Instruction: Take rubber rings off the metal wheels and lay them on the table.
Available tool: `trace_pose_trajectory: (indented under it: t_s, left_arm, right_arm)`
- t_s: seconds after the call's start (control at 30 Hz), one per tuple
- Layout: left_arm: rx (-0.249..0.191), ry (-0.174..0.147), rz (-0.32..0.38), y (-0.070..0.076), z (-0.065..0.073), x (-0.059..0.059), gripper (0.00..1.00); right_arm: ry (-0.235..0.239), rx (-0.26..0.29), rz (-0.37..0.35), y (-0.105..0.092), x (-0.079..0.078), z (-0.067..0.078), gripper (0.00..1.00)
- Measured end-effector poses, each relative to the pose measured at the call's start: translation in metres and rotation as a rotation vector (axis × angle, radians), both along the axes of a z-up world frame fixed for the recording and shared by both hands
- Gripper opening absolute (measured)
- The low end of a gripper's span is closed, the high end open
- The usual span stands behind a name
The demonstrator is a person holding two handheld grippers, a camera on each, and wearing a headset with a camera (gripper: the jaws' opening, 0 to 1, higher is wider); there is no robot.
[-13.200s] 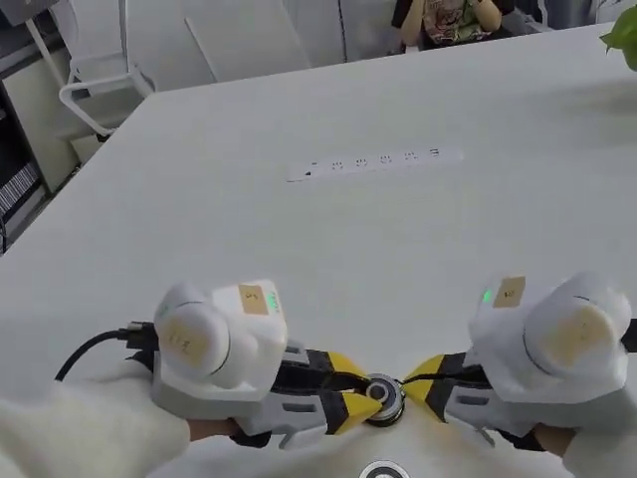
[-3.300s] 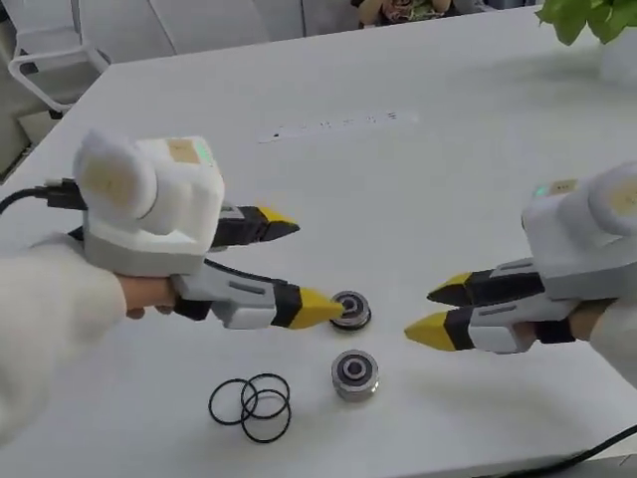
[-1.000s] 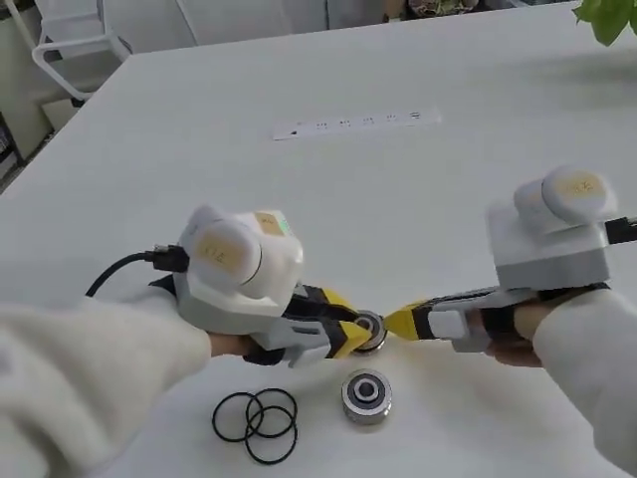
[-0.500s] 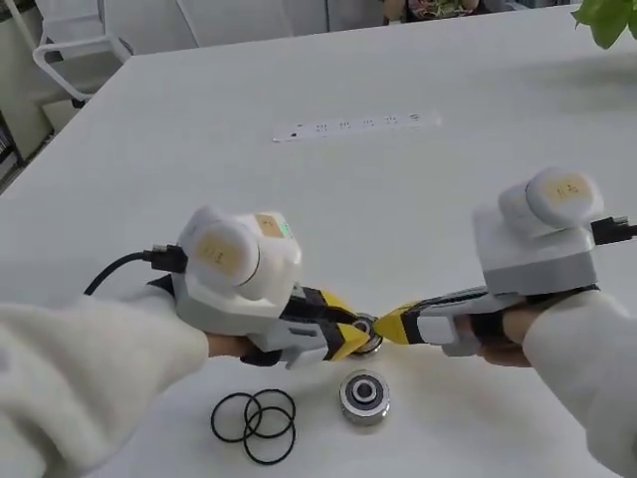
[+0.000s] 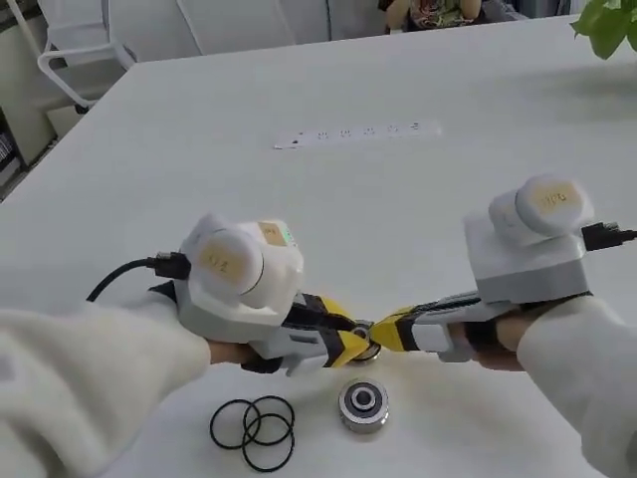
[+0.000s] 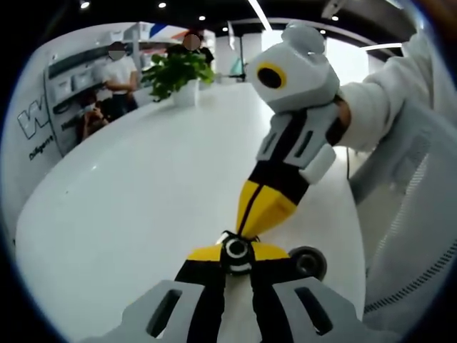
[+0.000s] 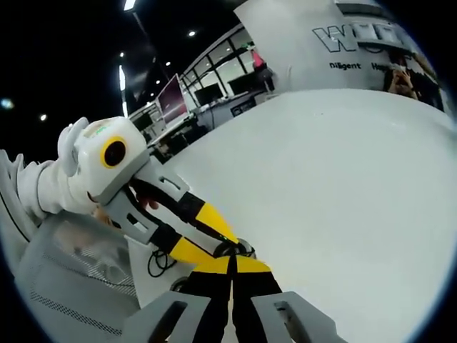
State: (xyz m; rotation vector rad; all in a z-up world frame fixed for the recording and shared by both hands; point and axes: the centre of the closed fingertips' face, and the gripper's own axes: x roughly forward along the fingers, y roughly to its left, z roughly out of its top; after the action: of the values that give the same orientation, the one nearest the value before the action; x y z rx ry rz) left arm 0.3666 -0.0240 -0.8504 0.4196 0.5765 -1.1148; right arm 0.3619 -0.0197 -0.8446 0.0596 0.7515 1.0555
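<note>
Black rubber rings [image 5: 253, 429], three, lie near two metal wheels [image 5: 362, 404].

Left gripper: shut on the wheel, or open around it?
Shut. In the left gripper view, the left gripper has its yellow jaw tips pressed against both sides of the metal wheel, with no gap showing.

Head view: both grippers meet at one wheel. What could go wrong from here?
1. The left gripper grips the small wheel only at its jaw tips. A pull from the right gripper, whose jaws are shut at the wheel's rim, could twist it loose.
2. If it drops, it may hit the second wheel or the three loose rings lying close by on the table and scatter them.
</note>
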Motion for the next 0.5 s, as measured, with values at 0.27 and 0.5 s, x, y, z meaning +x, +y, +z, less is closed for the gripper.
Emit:
trace_pose_trajectory:
  t_s: [0.27, 0.5]
  left_arm:
    - [0.004, -0.004, -0.006, 0.000, 0.000, 0.000, 0.13]
    - [0.004, -0.008, -0.008, 0.000, 0.000, 0.000, 0.13]
  right_arm:
    - [-0.007, 0.021, 0.025, 0.005, -0.002, 0.005, 0.00]
    - [0.006, 0.060, -0.013, -0.002, 0.002, 0.010, 0.00]
